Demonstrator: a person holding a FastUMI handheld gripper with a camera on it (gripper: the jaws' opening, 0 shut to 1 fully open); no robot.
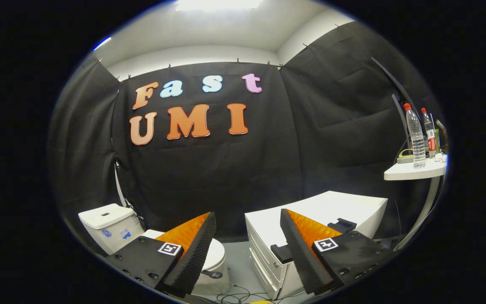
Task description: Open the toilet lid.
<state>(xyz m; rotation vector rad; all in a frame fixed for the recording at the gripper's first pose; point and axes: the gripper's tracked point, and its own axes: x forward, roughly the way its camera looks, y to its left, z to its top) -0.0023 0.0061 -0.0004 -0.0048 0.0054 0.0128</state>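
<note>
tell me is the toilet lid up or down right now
Down. The toilet lid lies flat over the bowl in front of the tank, partly behind the left finger. The gripper is open, away from it, holding nothing.

Glossy white toilet, smooth white cabinet, clear plastic bottles.

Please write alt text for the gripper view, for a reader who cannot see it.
The open gripper is held above a toilet whose lid is shut, behind the left finger; a white drawer cabinet stands beside it.
</note>
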